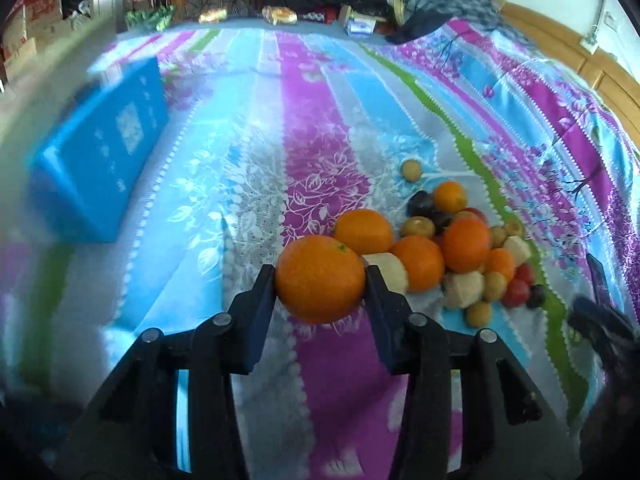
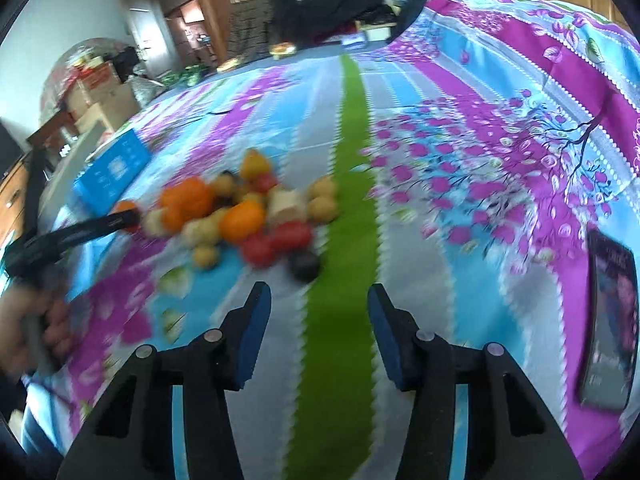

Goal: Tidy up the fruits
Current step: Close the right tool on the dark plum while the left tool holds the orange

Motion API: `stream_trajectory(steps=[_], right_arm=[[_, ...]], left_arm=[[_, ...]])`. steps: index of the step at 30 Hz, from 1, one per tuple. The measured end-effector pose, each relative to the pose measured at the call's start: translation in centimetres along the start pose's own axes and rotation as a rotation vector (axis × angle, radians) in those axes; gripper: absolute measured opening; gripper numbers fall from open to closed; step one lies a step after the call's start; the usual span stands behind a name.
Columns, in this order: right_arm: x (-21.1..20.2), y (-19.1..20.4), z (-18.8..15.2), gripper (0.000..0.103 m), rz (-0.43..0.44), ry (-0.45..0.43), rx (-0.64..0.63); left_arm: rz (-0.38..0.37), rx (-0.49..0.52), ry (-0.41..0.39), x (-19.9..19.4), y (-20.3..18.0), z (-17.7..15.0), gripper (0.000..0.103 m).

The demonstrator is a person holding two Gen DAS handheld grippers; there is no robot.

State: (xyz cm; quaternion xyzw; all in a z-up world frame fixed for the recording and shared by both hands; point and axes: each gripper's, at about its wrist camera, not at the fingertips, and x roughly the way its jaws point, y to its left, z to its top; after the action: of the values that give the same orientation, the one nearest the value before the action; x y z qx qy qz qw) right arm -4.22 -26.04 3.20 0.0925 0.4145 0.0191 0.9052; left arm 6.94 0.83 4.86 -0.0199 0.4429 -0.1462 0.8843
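Observation:
My left gripper (image 1: 320, 276) is shut on a large orange (image 1: 320, 284), its blue pads pressing both sides, lifted just above the bedspread. Right of it lies a fruit pile (image 1: 464, 248): more oranges, pale yellow fruits, small red ones and dark plums. In the right wrist view my right gripper (image 2: 319, 296) stands open over the green stripe with nothing between its fingers. The same fruit pile (image 2: 240, 216) lies ahead and to its left, blurred. The left gripper (image 2: 120, 220) shows there at the pile's left edge, held by a hand (image 2: 24, 328).
A blue box (image 1: 100, 160) lies on the bedspread (image 1: 320, 120) to the left of the fruit. A dark phone (image 2: 608, 328) rests on the cover at the right. Clothes, packets and cardboard boxes crowd the far edge of the bed.

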Motion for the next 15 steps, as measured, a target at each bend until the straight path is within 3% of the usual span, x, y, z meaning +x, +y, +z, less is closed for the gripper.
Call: stream_trajectory(steps=[4,7,12,15], right_arm=[[2.4,0.1,1.8,0.053,0.003,0.040,-0.024],[3.6,0.8,2.0,0.041,0.017,0.072,-0.038],[5.5,1.2,1.7,0.040,-0.016,0.107,-0.036],[5.5,1.6,1.5,0.030,-0.034,0.107,-0.056]], left_arm=[[0.000,-0.008,-0.027,-2.1,-0.7,-0.2,0.045],[-0.003,-0.018,-0.035,-2.6,-1.1,-0.3,0.045],[0.005,-0.034,-0.026,-2.6,-1.7,-0.7,0.045],[0.008,-0.026,-0.030,-2.8,-2.3,-1.1,0.045]])
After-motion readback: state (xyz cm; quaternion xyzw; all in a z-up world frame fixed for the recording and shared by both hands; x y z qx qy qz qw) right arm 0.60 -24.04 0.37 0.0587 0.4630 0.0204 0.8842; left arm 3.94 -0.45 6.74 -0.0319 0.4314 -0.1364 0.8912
